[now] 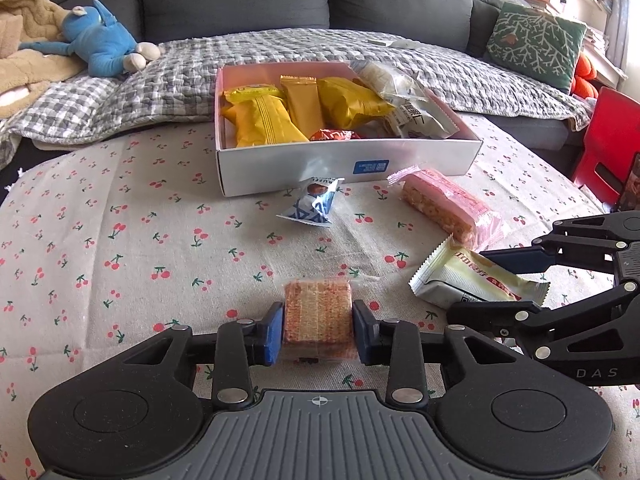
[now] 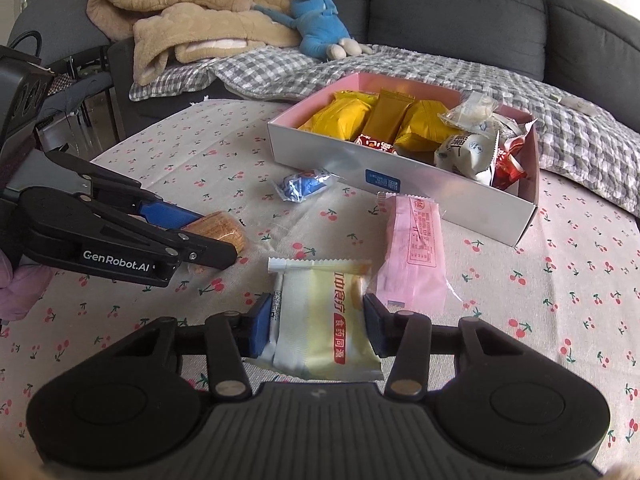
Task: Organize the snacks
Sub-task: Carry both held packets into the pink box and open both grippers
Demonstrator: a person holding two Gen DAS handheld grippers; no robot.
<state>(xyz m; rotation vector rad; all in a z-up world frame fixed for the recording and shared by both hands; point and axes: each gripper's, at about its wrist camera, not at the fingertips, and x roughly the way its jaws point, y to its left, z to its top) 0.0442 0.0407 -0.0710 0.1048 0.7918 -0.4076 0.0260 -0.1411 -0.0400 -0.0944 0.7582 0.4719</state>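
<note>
While both grippers are pinching snacks, the grabbing step is happening.
Left gripper (image 1: pixel 318 330) is squeezing the clear-wrapped brown wafer block (image 1: pixel 318 320), right gripper (image 2: pixel 316 326) the pale yellow snack packet (image 2: pixel 324 320); next, lifting both into the white cardboard box (image 1: pixel 348 166).

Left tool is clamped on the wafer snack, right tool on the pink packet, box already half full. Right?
Not quite. The right tool is clamped on the pale yellow packet; the pink packet lies loose beside it, per the right wrist view. Left tool on wafer snack and box hold.

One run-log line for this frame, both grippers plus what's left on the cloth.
left gripper: shut on wafer pack | right gripper: shut on cream packet | loose: pink bar, blue candy | box: part filled
</note>
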